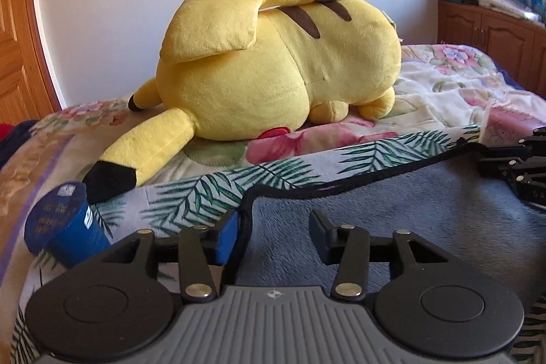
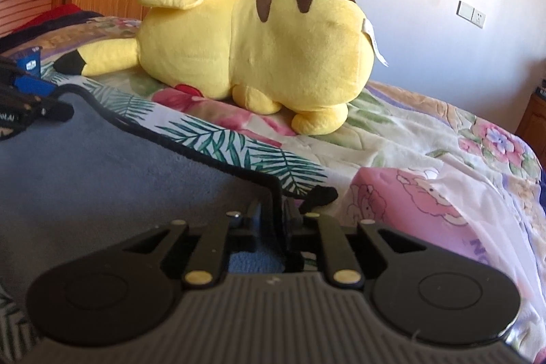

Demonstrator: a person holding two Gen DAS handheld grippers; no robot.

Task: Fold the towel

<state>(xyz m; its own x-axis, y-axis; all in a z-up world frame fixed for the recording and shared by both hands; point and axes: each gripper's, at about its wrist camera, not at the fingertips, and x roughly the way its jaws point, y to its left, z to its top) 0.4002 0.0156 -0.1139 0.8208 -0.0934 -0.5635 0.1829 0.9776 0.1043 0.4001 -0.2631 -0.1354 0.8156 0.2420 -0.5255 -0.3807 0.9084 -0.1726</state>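
Lying under both tongs, towel (image 1: 392, 227): L gripper (image 1: 278, 232) agape, R gripper (image 2: 278, 220) pinching its corner

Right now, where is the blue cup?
In the left wrist view the blue cup lies tipped at the left edge, on the leaf-print cloth, beside the left gripper and below the plush toy's black-tipped ear.
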